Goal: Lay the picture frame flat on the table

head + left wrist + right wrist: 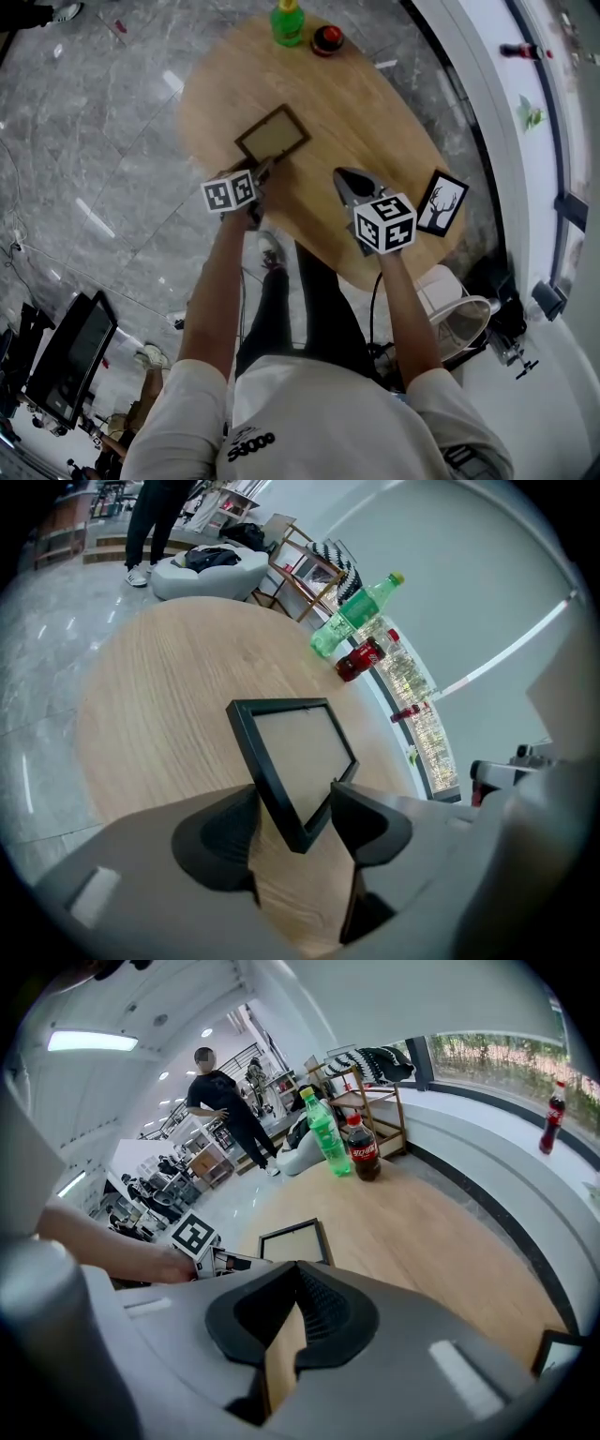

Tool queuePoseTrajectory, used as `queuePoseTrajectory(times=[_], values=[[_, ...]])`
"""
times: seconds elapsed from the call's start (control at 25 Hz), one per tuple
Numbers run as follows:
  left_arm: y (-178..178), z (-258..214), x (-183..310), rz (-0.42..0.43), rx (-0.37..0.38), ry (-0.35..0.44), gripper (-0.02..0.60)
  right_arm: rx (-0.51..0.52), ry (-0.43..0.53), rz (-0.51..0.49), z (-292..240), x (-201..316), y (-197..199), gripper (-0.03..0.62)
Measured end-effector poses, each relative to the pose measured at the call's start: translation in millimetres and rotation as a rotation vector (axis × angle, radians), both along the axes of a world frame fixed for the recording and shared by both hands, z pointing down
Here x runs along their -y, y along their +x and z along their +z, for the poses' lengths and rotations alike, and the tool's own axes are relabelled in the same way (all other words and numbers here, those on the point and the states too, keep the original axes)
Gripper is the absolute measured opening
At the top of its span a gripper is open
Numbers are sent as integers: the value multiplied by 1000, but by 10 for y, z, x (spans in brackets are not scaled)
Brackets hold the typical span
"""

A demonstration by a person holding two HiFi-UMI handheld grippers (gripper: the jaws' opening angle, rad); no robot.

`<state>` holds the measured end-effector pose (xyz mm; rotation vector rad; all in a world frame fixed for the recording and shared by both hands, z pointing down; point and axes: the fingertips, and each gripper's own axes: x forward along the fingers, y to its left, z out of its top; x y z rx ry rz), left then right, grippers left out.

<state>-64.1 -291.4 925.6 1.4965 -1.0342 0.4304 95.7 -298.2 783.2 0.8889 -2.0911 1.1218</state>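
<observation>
table (375, 122): oval, light wood top, on a grey marble floor
far end: green bottle (288, 22) and cola bottle (327, 39) upright, just beside each other
middle left: black picture frame (273, 134) lying flat
near right edge: framed tree picture (442, 203), well apart from the rest

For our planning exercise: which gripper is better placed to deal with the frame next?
The left gripper: its open jaws straddle a corner of the frame, so it could regrip or withdraw. The right gripper is shut and empty.

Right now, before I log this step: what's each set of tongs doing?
Left tongs: open, picture frame corner between them, ungripped.
Right tongs: shut, empty.
</observation>
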Motion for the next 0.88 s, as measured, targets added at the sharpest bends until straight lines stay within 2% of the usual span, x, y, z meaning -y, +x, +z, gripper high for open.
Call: queuePoseTrajectory(times=[0.16, 0.36, 0.52, 0.6, 0.8, 0.88], values=[[-42, -2, -73, -21, -14, -5, 255, -8, 13, -7, -76, -26, -10, 3], [-112, -151, -282, 21, -14, 16, 259, -25, 65, -40, -349, -90, -56, 3], [-237, -539, -337, 128, 54, 109, 250, -43, 150, -55, -725, -67, -144, 3], [-301, -769, -327, 166, 84, 166, 224, -47, 198, -58, -930, -57, -199, 3], [-472, -1432, -444, 197, 139, 288, 181, -49, 296, -52, -1498, -198, -302, 3], [-581, -1723, -495, 193, 176, 333, 135, -54, 343, -42, -1771, -243, -333, 3]])
